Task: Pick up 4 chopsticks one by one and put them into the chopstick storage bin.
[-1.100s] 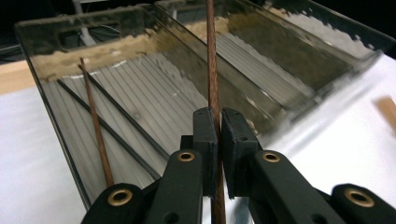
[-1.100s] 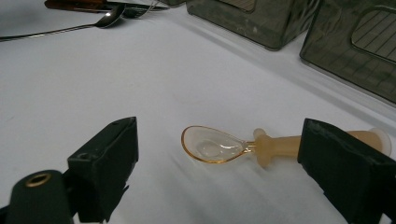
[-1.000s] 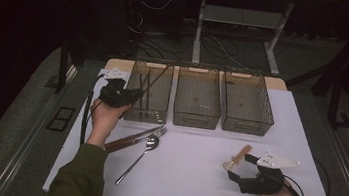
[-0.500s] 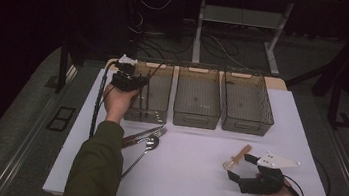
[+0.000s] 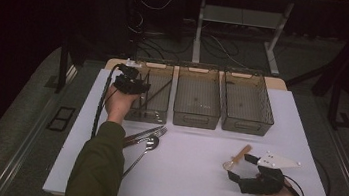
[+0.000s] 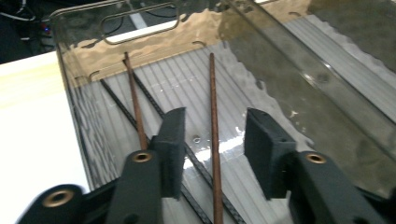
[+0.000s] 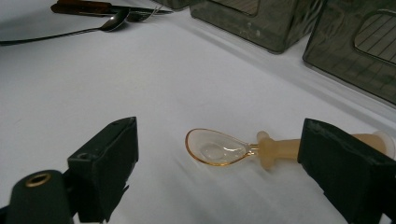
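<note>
Both forearms outstretched, left gripper (image 5: 131, 83) over bin (image 5: 158, 113)

2 thin brown chopsticks (image 6: 214, 140) lie lengthwise in the leftmost bin (image 5: 154, 106) (clear, ribbed floor), slightly apart.

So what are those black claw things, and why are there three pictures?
They are hand-held grabbing tools; a person holds one in each hand. One picture looks down from above the white table. The other two come from small cameras riding on each tool. The left gripper is over the left bin, its jaws just opened, with a thin brown chopstick lying loose between them. The right gripper is open around a little clear spoon, not squeezing it. Two more bins and some metal cutlery sit on the table.
</note>
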`<act>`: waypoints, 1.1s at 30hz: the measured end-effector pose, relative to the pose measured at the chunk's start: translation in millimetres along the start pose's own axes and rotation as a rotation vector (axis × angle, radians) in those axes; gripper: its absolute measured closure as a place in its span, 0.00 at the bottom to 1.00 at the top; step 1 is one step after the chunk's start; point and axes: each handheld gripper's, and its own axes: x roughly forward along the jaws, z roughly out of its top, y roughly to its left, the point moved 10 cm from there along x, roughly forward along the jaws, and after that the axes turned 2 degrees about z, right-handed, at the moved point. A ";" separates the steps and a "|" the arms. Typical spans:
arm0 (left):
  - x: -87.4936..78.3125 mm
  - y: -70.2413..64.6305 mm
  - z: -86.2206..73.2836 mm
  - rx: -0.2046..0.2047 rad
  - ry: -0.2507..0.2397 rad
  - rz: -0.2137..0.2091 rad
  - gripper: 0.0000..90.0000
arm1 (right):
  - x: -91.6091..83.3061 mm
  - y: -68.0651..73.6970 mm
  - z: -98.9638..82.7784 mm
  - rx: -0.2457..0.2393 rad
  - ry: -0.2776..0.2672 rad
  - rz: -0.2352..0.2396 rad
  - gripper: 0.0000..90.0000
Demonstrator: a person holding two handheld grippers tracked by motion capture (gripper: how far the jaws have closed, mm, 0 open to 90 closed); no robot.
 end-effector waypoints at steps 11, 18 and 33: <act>-24.7 -28.8 -13.8 0.057 -0.023 -0.105 0.37 | -0.4 -1.3 -0.8 0.001 0.002 -0.002 0.14; -46.7 -47.1 -29.1 0.086 -0.053 -0.160 0.29 | -0.9 -3.1 -0.8 0.002 0.004 -0.011 0.14; -80.2 -78.2 -67.2 0.144 -0.091 -0.236 0.24 | -1.5 -2.7 -1.3 0.003 0.005 -0.012 0.14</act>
